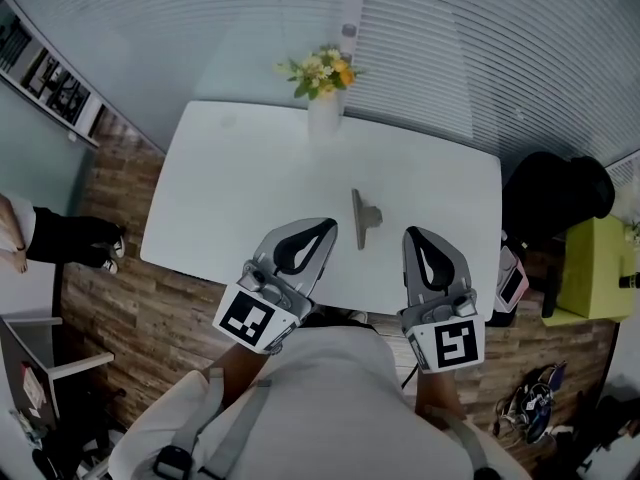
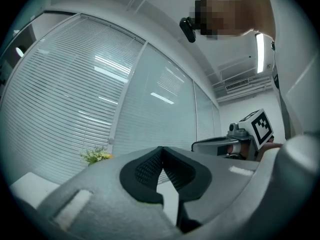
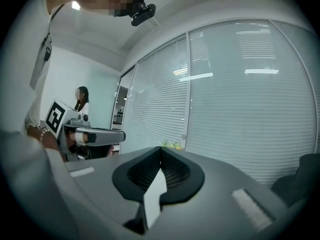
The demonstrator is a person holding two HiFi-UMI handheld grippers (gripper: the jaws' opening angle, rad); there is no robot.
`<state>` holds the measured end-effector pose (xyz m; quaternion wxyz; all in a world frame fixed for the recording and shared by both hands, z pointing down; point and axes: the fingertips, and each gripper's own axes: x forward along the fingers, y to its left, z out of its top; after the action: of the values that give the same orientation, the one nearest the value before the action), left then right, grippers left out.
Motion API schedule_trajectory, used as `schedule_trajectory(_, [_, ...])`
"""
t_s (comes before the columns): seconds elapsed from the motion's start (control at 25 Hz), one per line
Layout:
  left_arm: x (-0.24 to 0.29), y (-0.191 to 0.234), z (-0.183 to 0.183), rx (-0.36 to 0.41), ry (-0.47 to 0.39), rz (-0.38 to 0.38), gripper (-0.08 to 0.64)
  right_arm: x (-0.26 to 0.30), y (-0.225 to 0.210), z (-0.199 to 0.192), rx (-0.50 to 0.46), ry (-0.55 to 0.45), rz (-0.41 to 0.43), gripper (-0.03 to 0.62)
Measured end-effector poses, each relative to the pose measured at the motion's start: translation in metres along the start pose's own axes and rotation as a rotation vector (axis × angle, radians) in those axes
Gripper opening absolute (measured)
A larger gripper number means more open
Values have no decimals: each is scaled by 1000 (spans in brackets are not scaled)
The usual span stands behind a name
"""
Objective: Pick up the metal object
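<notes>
Head view shows the left gripper (image 1: 322,230) and right gripper (image 1: 413,236) pinched together, empty, either side of the metal object (image 1: 362,218), likely ready to grab it.

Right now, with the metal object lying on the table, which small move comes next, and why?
Probably open the right gripper first. It and the left gripper both have shut, empty jaws, and the metal object lies untouched on the table just ahead, between them.
</notes>
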<state>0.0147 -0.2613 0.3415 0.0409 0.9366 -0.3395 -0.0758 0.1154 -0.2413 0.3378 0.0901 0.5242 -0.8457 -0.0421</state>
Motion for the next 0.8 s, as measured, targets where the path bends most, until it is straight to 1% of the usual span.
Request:
schedule_trajectory(0.2, [2, 5, -9, -6, 5, 6, 2, 14, -13, -46, 30, 72, -12, 9])
schedule_trajectory(0.24, [2, 6, -10, -7, 4, 7, 2, 17, -16, -58, 44, 94, -12, 27])
schedule_trajectory(0.4, [5, 9, -10, -11, 1, 6, 2, 32, -27, -112, 104, 179, -14, 37])
schedule_trajectory(0.64, [4, 14, -13, -15, 2, 13, 2, 53, -37, -187, 181, 270, -6, 60])
schedule_trajectory(0.8, [5, 16, -13, -18, 3, 15, 2, 69, -42, -236, 211, 334, 0, 75])
